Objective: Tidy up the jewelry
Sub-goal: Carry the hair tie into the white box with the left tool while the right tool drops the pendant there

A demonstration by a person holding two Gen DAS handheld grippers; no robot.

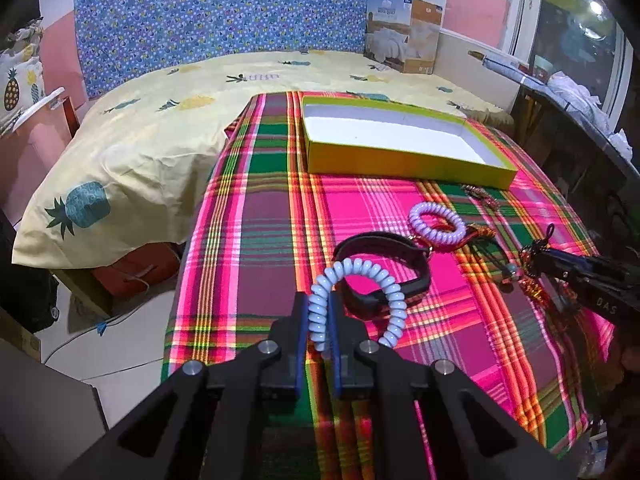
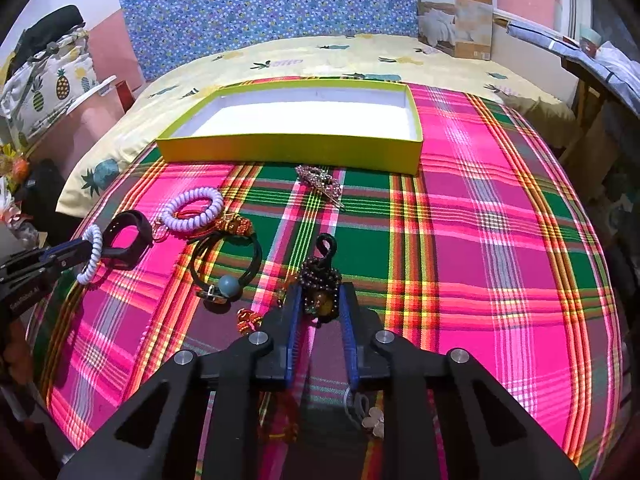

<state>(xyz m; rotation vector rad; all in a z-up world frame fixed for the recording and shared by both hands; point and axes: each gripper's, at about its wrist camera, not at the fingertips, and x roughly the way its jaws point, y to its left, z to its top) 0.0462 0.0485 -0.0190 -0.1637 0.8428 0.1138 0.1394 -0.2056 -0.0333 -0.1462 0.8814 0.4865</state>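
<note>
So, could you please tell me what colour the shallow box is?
The shallow box is yellow-green outside, white inside; clearest in the right wrist view.

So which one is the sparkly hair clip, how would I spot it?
Find the yellow-green box on the plaid cloth. The hair clip lies just in front of its near wall, alone; it is the only glittery piece with a metal pin, not a loop.

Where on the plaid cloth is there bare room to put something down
Bare patches: the wide stretch of plaid cloth to the right of the yellow-green cardboard box, and the box's white floor. Crowded: the near left, around the lilac coil band and black cord bracelet.
</note>
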